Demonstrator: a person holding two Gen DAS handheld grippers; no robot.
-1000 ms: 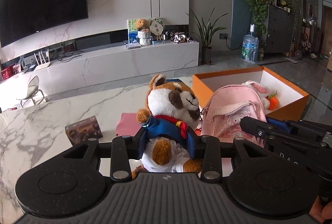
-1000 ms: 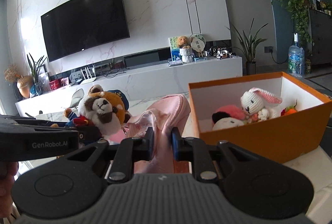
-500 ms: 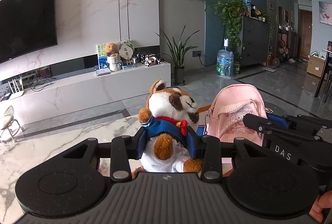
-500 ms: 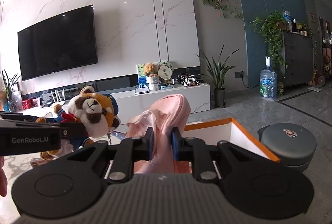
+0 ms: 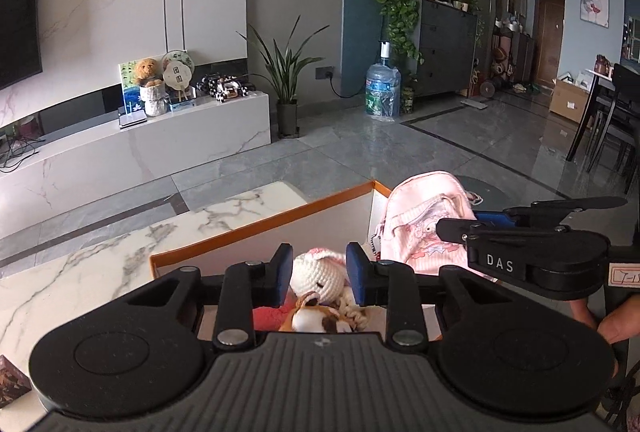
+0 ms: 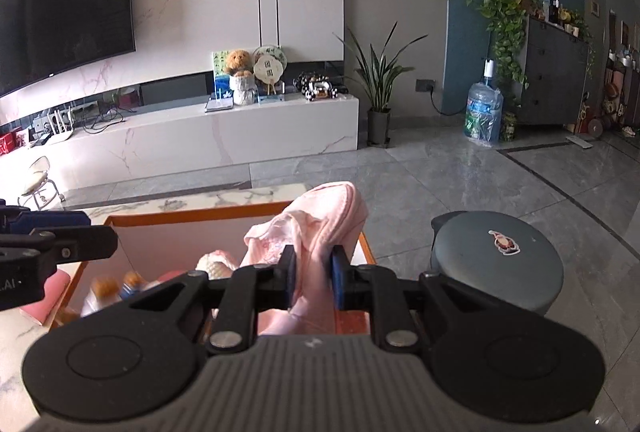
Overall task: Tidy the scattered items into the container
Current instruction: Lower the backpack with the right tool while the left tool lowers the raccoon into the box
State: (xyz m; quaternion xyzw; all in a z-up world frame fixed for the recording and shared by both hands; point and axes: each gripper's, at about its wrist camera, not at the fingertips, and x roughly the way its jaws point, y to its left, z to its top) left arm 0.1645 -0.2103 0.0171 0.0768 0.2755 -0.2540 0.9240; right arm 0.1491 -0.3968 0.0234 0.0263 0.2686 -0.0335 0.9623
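My left gripper (image 5: 318,278), jaws closing on nothing, had dropped the plush fox (image 5: 310,318) into the orange box (image 5: 256,228); my right gripper (image 6: 312,282) gripped the pink backpack (image 6: 320,224).

Box (image 5: 256,228): orange card, matt, white inside. Bag (image 6: 320,228): pink cloth, soft, quilted. Rabbit (image 5: 318,274) in the box: white crochet yarn, knobbly. Surface (image 5: 80,272) beside the box: white veined marble, polished. Floor (image 6: 500,184): grey tile, glossy. Grippers: black matt plastic.
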